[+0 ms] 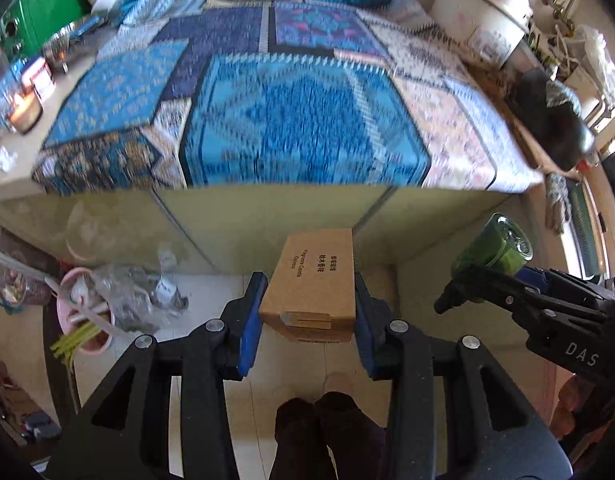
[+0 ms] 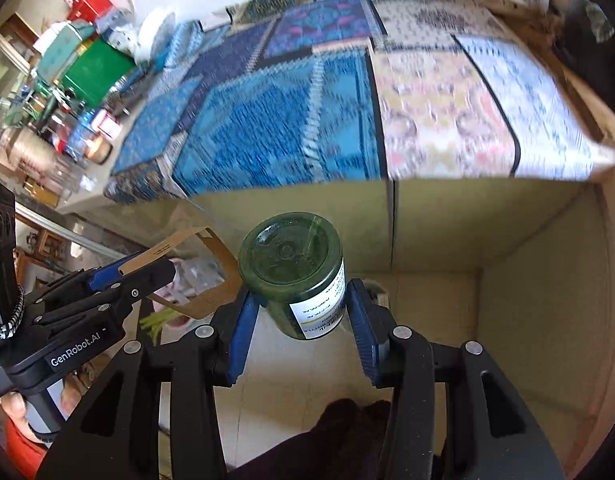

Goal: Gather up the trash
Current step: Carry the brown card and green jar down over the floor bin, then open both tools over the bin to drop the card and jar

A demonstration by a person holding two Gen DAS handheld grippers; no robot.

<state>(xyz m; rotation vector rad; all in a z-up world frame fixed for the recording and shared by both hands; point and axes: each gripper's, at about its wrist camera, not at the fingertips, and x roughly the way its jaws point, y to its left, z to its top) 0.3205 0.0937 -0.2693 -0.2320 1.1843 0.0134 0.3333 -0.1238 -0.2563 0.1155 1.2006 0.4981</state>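
Observation:
My left gripper (image 1: pixel 309 304) is shut on a small brown cardboard box (image 1: pixel 313 280) with printed text, held in the air in front of the table's edge. My right gripper (image 2: pixel 299 312) is shut on a green glass jar (image 2: pixel 295 272) with a white label, its base facing the camera. In the left wrist view the jar (image 1: pixel 495 244) and right gripper (image 1: pixel 519 292) show at the right. In the right wrist view the left gripper (image 2: pixel 119 280) and the box (image 2: pixel 211 276) show at the left. A pink bin (image 1: pixel 83 320) with a plastic bag and trash stands on the floor at lower left.
A table with a blue patterned cloth (image 1: pixel 291 120) fills the upper view. A lit candle (image 1: pixel 25 114), a green box (image 1: pixel 43 16) and jars stand at its left. A white rice cooker (image 1: pixel 479 8) and a dark bundle (image 1: pixel 555 124) are at its right. My feet (image 1: pixel 319 432) are on the tiled floor.

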